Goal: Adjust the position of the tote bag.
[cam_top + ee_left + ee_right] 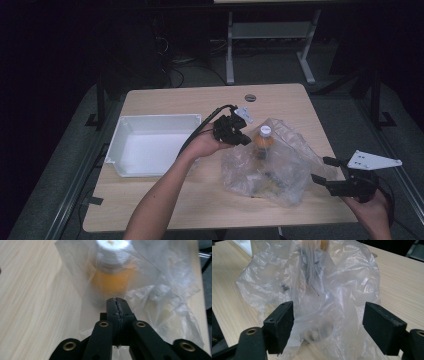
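A pale wooden counter (165, 200) carries a white tray (150, 145) at its left and a crumpled clear bag (280, 170) at its right, lying apart from each other.

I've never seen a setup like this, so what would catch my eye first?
A crumpled clear plastic bag right of the table's middle, with an orange, white-capped bottle standing inside. The left gripper has its fingers pinched shut on the bag's film beside the bottle. An empty white tray sits to the left.
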Demonstrator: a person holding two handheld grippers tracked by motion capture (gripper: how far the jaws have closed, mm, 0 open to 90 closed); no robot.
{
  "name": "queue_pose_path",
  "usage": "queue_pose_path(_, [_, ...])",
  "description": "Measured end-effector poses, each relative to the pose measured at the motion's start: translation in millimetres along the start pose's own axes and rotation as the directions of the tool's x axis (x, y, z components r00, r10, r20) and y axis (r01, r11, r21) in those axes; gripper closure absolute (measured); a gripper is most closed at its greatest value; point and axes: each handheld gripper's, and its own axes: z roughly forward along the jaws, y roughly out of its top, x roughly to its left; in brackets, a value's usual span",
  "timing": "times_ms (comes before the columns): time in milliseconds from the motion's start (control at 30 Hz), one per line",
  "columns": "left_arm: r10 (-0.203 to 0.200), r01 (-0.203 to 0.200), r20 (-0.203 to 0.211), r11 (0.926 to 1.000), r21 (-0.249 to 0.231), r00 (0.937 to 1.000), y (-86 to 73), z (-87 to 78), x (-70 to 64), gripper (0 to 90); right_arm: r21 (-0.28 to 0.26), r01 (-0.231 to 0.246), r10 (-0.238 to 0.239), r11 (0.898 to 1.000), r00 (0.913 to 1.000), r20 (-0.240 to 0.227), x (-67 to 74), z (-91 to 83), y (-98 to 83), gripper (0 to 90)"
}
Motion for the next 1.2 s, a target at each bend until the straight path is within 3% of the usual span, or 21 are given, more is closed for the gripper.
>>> queue_pose_path(33, [-0.01,0.01,-0.005,0.9999,-0.011,0.9999,-0.8,-0.8,-1.1,70.5,0.001,0.0,0.0,1.0,1.0,0.002,0.2,-0.6,0.4,24.3])
queue_pose_path(100, [-0.032,0.033,0.026,0.9993,-0.017,0.9991,-2.8,-0.6,-1.7,55.7,-0.007,0.001,-0.001,1.0,1.0,0.005,0.2,-1.7,0.6,24.4])
queue_pose_path(167, [-0.033,0.033,0.031,0.9993,-0.015,0.999,-6.3,0.5,-5.0,41.9,-0.008,-0.004,0.004,1.0,1.0,0.005,-0.3,-2.1,0.3,24.5])
queue_pose_path(300, [-0.053,0.054,0.059,0.9983,-0.022,0.9968,-12.8,0.9,-11.8,35.6,-0.004,-0.002,0.002,1.0,1.0,0.007,-0.5,-2.4,0.1,24.5])
queue_pose_path(400, [-0.031,0.033,0.056,0.9987,-0.039,0.998,-13.1,-2.1,-18.7,35.0,-0.001,0.003,-0.003,1.0,1.0,0.005,0.6,-1.8,1.2,24.7])
queue_pose_path(567, [0.005,0.0,0.084,0.9987,-0.052,0.9964,-7.8,-5.2,-31.2,37.9,-0.004,0.004,-0.004,1.0,1.0,0.002,0.1,-2.3,1.2,25.3])
queue_pose_path(800, [0.024,-0.018,0.123,0.9989,-0.044,0.9921,-9.9,14.8,-47.7,35.9,-0.004,0.009,-0.009,1.0,0.9999,0.009,1.2,-5.2,0.3,25.5])
queue_pose_path(1067, [0.034,-0.038,0.119,0.9987,0.034,0.9923,-20.6,46.0,-65.7,34.4,0.012,0.012,-0.012,1.0,0.9999,0.006,2.1,-2.7,0.4,25.5])
queue_pose_path(1133, [0.057,-0.063,0.09,0.9959,0.065,0.9943,-23.8,50.9,-69.1,36.2,0.013,0.016,-0.016,1.0,0.9999,0.007,2.5,-3.0,0.7,25.5])
queue_pose_path(1200, [0.075,-0.081,0.062,0.992,0.097,0.9953,-26.8,54.9,-71.5,44.9,0.008,0.016,-0.016,1.0,0.9998,0.007,2.1,-3.8,1.1,25.6])
